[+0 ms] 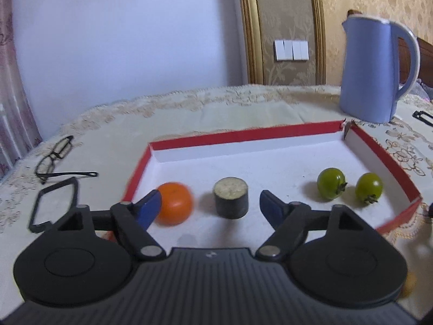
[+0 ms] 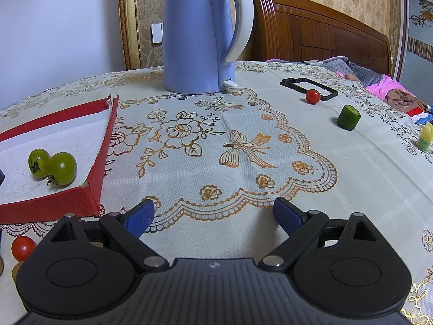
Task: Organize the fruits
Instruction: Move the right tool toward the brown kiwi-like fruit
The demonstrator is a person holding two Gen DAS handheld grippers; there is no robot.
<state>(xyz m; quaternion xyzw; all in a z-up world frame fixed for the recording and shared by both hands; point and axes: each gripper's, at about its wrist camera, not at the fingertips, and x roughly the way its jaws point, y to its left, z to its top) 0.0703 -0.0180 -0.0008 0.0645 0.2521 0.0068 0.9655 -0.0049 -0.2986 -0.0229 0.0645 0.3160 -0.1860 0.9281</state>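
Note:
A shallow red tray (image 1: pixel 243 134) with a white lining holds an orange tomato (image 1: pixel 177 203), a dark-skinned cut cylinder with a pale top (image 1: pixel 230 197) and two green tomatoes (image 1: pixel 330 183) (image 1: pixel 368 188). My left gripper (image 1: pixel 211 207) stands open over the tray's near part. Its left finger (image 1: pixel 150 208) overlaps the orange tomato's side, and the cylinder stands just beyond the gap. My right gripper (image 2: pixel 213 214) is open above bare tablecloth, right of the tray (image 2: pixel 105 146). Outside the tray lie a red cherry tomato (image 2: pixel 313 96), a green cucumber piece (image 2: pixel 348 117) and another red tomato (image 2: pixel 23 247).
A blue kettle (image 2: pixel 200 32) stands behind the tray's far right corner. Glasses (image 1: pixel 54 157) and a black frame (image 1: pixel 54 203) lie left of the tray. Another black frame (image 2: pixel 308 86) and a small yellow-green item (image 2: pixel 425 136) are at the right. A bed lies beyond the table.

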